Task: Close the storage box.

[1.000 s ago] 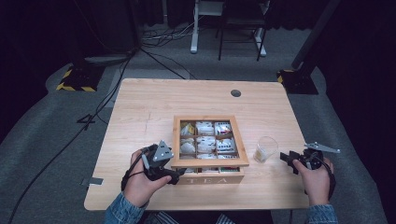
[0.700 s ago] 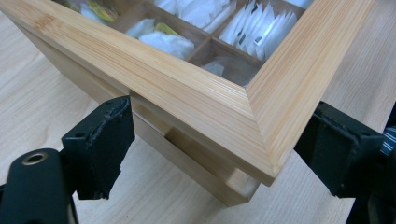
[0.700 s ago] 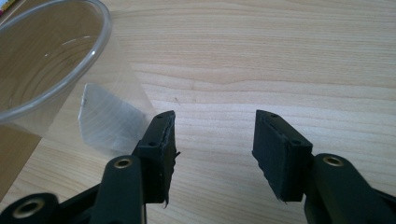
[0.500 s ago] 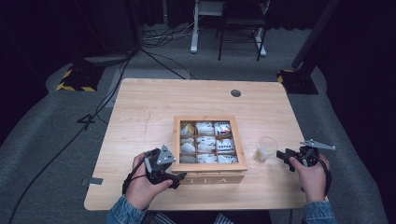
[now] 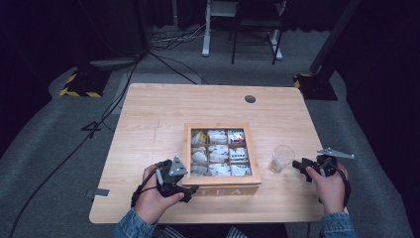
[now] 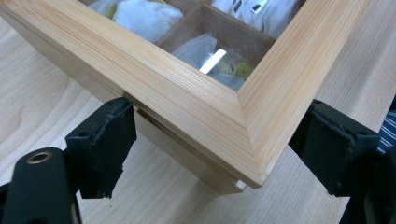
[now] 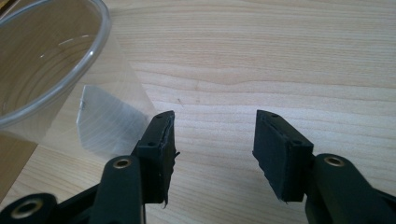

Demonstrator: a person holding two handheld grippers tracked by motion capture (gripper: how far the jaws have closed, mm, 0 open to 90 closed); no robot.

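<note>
The left tongs [image 6: 219, 154] stand apart, straddling the near left corner of the wooden tea box [image 5: 222, 184], whose glass lid is down, at the middle of the surface [image 5: 148, 124]. This looks like the lid-opening step; next, the pads must catch the lid's edge. The right tongs [image 7: 212, 144] wait apart and empty beside the plastic cup [image 5: 282, 158].

My left gripper [image 5: 190, 191] is now a little more to the right and closer to the near left corner of the tea box [image 5: 221, 187]; before, it was just left of that corner. In the left gripper view the lid corner [image 6: 243, 140] sits between the jaws, which stand apart from the wood. My right gripper [image 5: 298, 164] is now slightly nearer to me.
</note>
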